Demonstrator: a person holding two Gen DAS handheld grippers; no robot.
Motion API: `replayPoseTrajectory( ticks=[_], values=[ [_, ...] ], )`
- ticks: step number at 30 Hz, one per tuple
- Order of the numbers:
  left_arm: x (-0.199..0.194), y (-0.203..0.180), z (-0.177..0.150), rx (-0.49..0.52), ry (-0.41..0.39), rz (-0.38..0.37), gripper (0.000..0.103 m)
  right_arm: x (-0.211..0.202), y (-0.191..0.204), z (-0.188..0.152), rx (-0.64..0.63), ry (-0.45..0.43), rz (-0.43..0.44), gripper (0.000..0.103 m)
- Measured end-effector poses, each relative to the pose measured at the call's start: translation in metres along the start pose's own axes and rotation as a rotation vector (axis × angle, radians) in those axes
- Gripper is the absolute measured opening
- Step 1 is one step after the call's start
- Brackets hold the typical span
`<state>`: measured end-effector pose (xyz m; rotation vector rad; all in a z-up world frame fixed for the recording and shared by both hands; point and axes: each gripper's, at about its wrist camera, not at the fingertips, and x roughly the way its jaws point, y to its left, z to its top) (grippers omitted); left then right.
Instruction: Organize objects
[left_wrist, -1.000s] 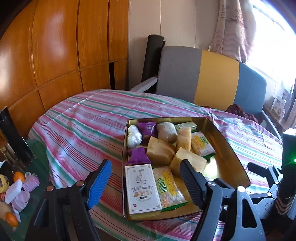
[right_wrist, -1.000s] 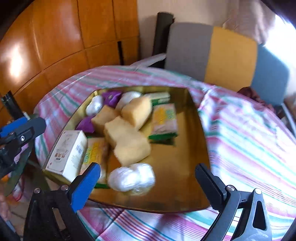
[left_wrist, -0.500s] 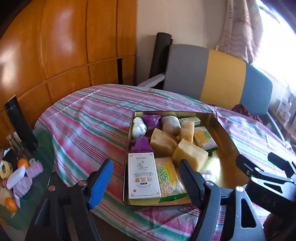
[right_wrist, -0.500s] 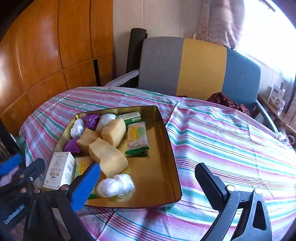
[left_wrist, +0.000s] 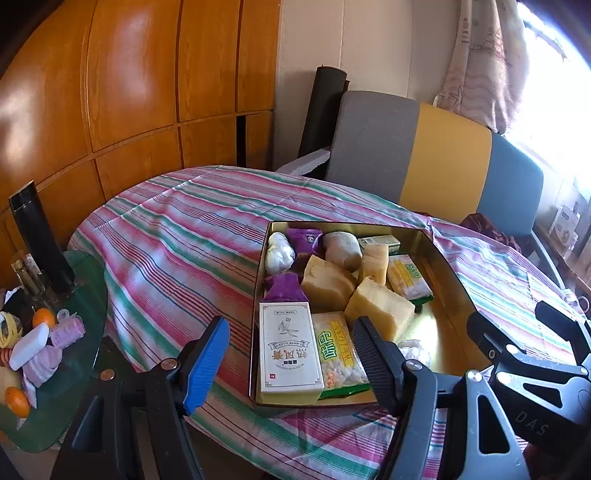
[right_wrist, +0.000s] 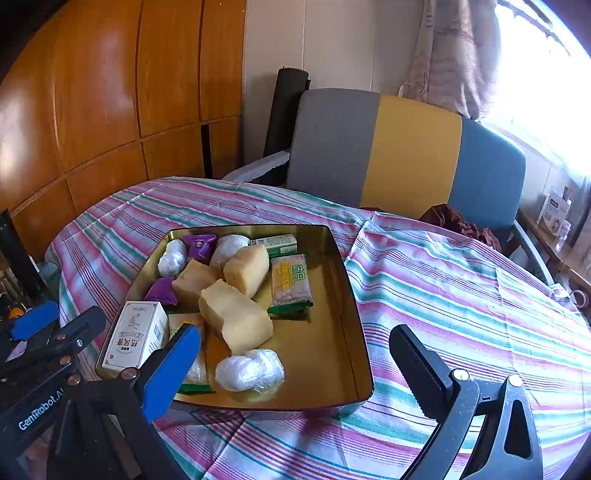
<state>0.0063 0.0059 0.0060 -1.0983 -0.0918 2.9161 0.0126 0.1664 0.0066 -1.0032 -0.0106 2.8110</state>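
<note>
A gold metal tray (left_wrist: 448, 271) (right_wrist: 332, 254) sits on the striped tablecloth. It holds a white box (left_wrist: 288, 347) (right_wrist: 138, 338), yellow cake blocks (left_wrist: 378, 312) (right_wrist: 236, 319), green-edged snack packs (left_wrist: 338, 354) (right_wrist: 290, 282), purple packets (left_wrist: 284, 288) (right_wrist: 199, 245) and clear-wrapped white balls (right_wrist: 251, 369). My left gripper (left_wrist: 290, 363) is open and empty, hovering before the tray's near left edge. My right gripper (right_wrist: 295, 365) is open and empty, above the tray's near edge. Each gripper shows in the other's view.
A grey, yellow and blue chair (left_wrist: 428, 155) (right_wrist: 399, 155) stands behind the table. A green side table (left_wrist: 79, 332) at left holds oranges, rolls and a black bottle (left_wrist: 40, 236). Wood panelling (right_wrist: 92, 92) lines the left wall. Striped cloth (right_wrist: 461, 295) lies right of the tray.
Both grippers have pulled back and up from the tray. The right gripper, which was low over the wrapped balls, now views the whole tray from farther away.
</note>
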Motion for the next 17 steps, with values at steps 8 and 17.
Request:
replayPoseTrajectory(
  ticks=[8, 17],
  values=[
    [0.01, 0.003, -0.003, -0.027, 0.052, -0.031, 0.07, 0.004, 0.003, -0.001, -0.012, 0.011, 0.005, 0.103],
    [0.009, 0.003, -0.003, -0.014, 0.007, 0.002, 0.062, 0.012, 0.007, -0.001, -0.036, 0.022, -0.002, 0.103]
  ],
)
